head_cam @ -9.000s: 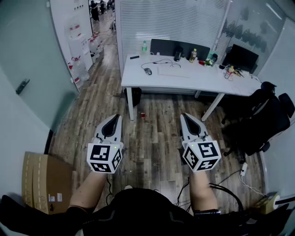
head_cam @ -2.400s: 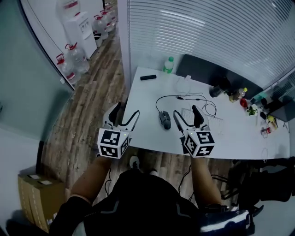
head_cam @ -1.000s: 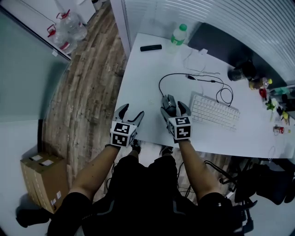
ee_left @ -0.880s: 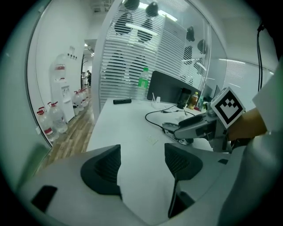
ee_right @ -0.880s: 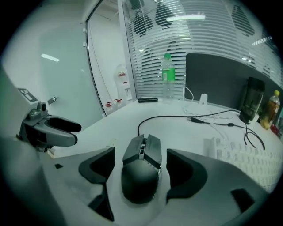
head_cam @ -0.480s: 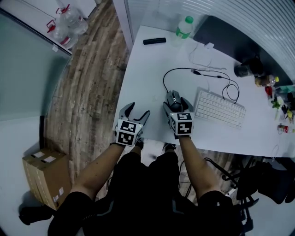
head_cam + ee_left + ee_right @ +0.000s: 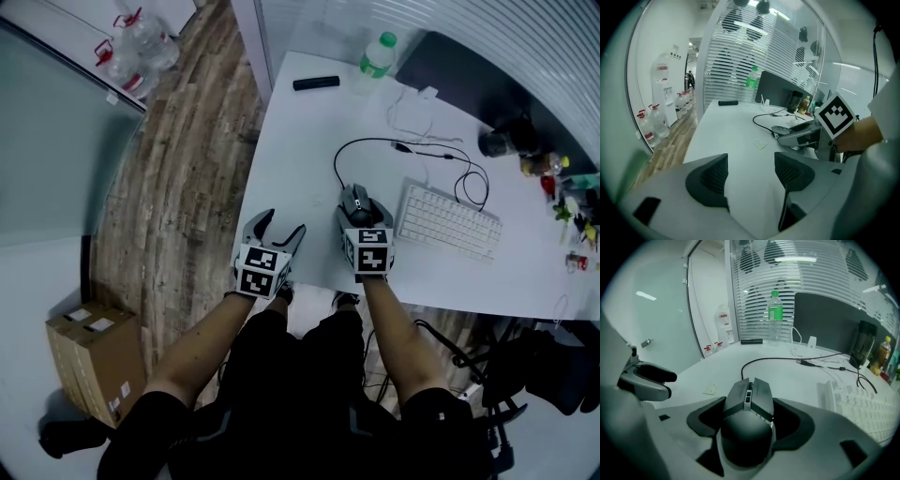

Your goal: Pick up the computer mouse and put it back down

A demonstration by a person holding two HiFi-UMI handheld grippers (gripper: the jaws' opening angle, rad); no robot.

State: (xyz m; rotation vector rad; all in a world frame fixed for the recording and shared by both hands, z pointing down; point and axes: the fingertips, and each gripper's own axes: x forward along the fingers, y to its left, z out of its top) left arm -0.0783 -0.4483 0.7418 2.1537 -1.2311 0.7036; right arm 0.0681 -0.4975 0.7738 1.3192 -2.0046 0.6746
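Note:
A dark computer mouse [image 7: 354,197] lies on the white desk [image 7: 309,141] near its front edge, its cable [image 7: 375,142] looping away to the back. My right gripper [image 7: 361,208] sits low around the mouse [image 7: 749,401], its jaws closing, and both pads lie against the mouse's flanks in the right gripper view [image 7: 750,422]. My left gripper [image 7: 281,223] hovers open over the desk's front left corner with nothing between its fingers [image 7: 752,176]. The mouse still rests on the desk.
A white keyboard [image 7: 448,220] lies just right of the mouse. A green-capped bottle [image 7: 375,52] and a black remote [image 7: 315,83] stand at the back of the desk. A small paper scrap [image 7: 760,144] lies left of the mouse. A cardboard box [image 7: 89,347] sits on the wood floor.
My right gripper has sunk down over the mouse and its jaws have narrowed onto it. The left gripper has hardly moved.

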